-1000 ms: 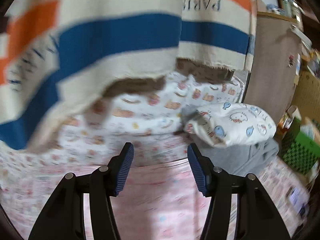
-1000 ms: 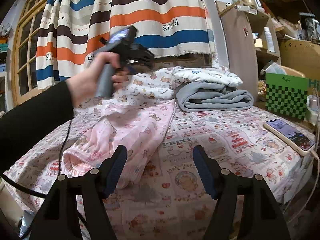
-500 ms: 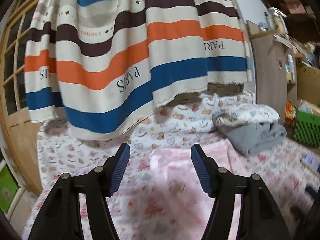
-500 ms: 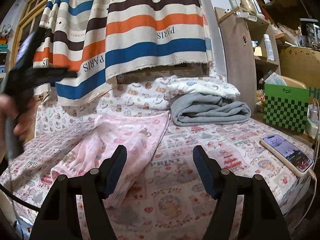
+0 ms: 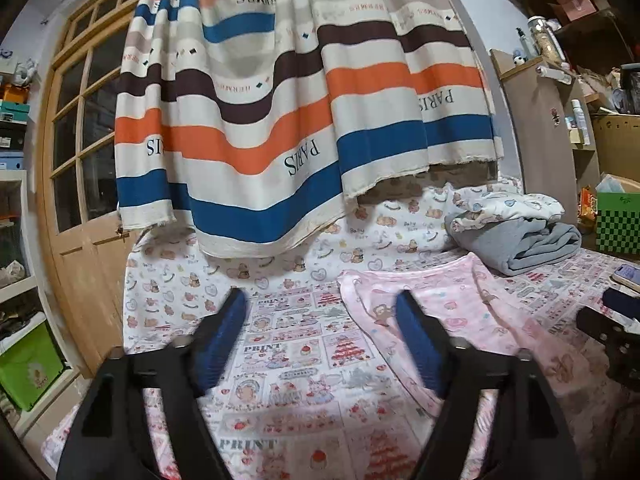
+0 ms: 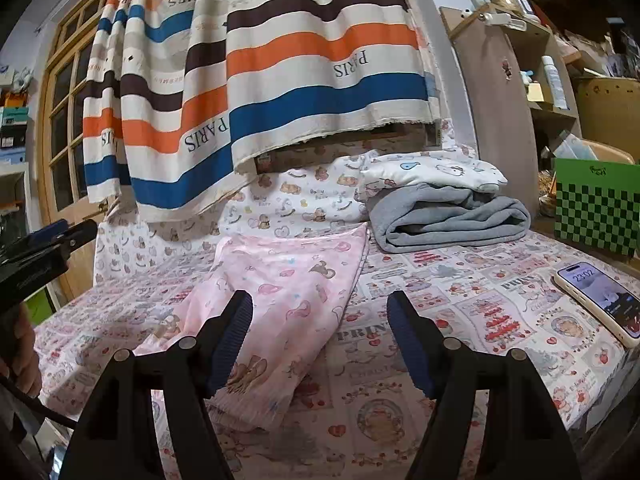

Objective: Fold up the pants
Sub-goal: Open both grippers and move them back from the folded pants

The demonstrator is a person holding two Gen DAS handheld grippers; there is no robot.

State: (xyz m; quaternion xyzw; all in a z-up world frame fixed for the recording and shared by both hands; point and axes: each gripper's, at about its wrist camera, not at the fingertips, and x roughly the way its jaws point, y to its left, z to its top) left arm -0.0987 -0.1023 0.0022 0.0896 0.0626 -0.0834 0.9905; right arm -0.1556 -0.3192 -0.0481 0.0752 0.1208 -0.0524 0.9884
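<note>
Your left gripper [image 5: 320, 336] has swung from over the far curtain [image 5: 304, 120] to the bed's [image 5: 288, 360] left side, jaws just widened, nothing between them. Your right gripper [image 6: 318, 332] stays level, jaws apart and empty. One pair of pants [image 6: 288, 292] lies on the bed, beside one phone [image 6: 600, 300].
</note>
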